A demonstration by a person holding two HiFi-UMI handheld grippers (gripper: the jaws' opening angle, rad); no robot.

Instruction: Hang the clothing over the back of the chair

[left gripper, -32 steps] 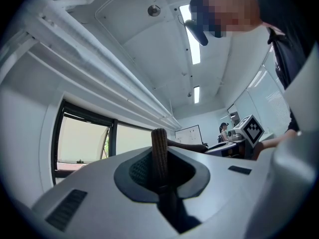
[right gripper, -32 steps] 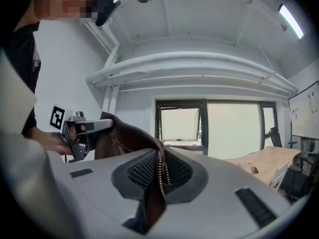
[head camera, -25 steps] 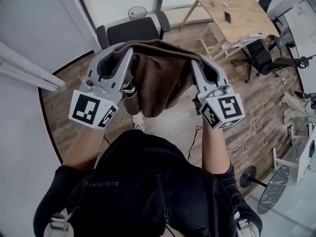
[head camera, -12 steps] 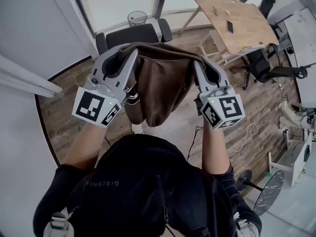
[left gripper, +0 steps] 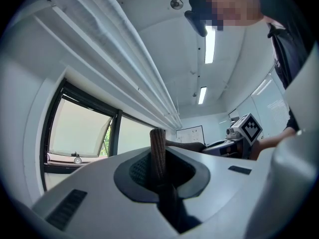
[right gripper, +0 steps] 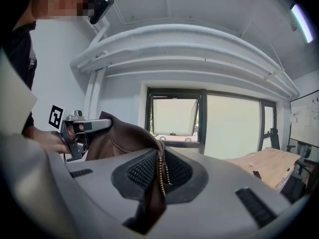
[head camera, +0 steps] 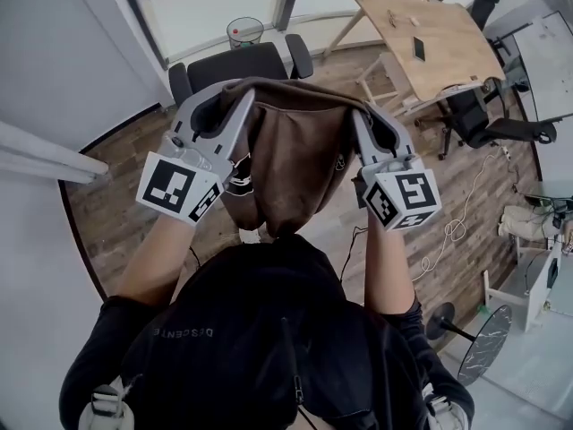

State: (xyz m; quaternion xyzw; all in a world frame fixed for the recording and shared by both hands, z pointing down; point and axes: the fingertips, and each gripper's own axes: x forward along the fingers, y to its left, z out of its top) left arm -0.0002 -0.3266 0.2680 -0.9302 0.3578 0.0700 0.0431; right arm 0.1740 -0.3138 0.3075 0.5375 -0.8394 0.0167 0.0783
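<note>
A brown garment [head camera: 291, 159] hangs stretched between my two grippers, above the wooden floor. My left gripper [head camera: 242, 97] is shut on its ribbed edge [left gripper: 158, 153]. My right gripper [head camera: 358, 113] is shut on the edge that bears the zip [right gripper: 160, 173]. A fold of the cloth sags down towards the person's body. The black office chair [head camera: 237, 61] stands just beyond the garment, with its back facing me and its armrests to either side. In the right gripper view the left gripper [right gripper: 75, 128] shows with the garment [right gripper: 119, 136] draped from it.
A tilted wooden table [head camera: 421, 30] stands at the far right, with a second black chair [head camera: 474, 115] beside it. A wire bin [head camera: 243, 32] sits by the window behind the chair. A white cable [head camera: 448, 231] and a round stand base [head camera: 448, 321] lie on the floor to the right.
Both grippers have carried the garment forward, towards the black chair. The grip on the cloth is the same on both sides.
</note>
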